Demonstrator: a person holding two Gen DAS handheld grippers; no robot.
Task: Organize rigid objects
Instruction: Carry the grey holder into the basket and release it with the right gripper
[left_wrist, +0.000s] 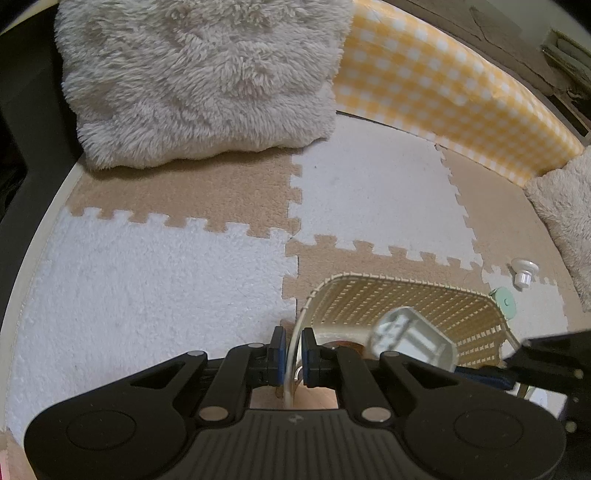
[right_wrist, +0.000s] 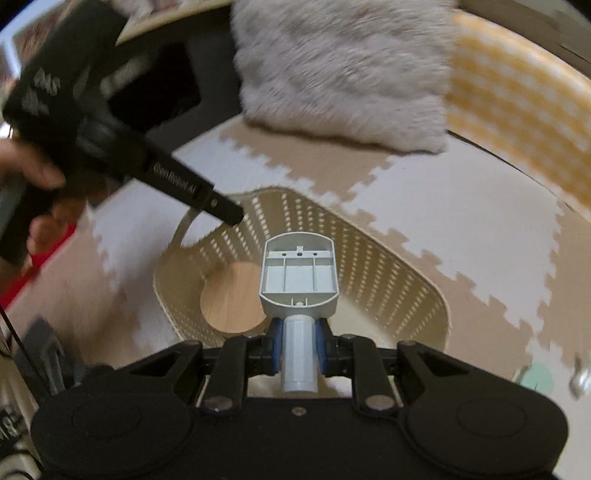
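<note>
A cream perforated basket (left_wrist: 424, 306) stands on the foam mat. My left gripper (left_wrist: 293, 343) is shut on its thin handle band (left_wrist: 290, 354) at the basket's near-left rim. In the right wrist view, my right gripper (right_wrist: 299, 343) is shut on the round stem of a grey plastic part (right_wrist: 299, 277), whose ribbed hollow head hangs over the basket's (right_wrist: 388, 266) opening. A round wooden disc (right_wrist: 232, 299) lies on the basket floor. The left gripper (right_wrist: 227, 213) shows there too, held by a hand (right_wrist: 33, 166). The same grey part (left_wrist: 410, 339) appears above the basket in the left wrist view.
A small white peg (left_wrist: 523, 271) and a pale green disc (left_wrist: 502, 301) lie on the mat just right of the basket. A fluffy grey cushion (left_wrist: 199, 74) and a yellow checked cushion (left_wrist: 443, 85) line the far side. Another fluffy cushion (left_wrist: 565, 221) sits at the right.
</note>
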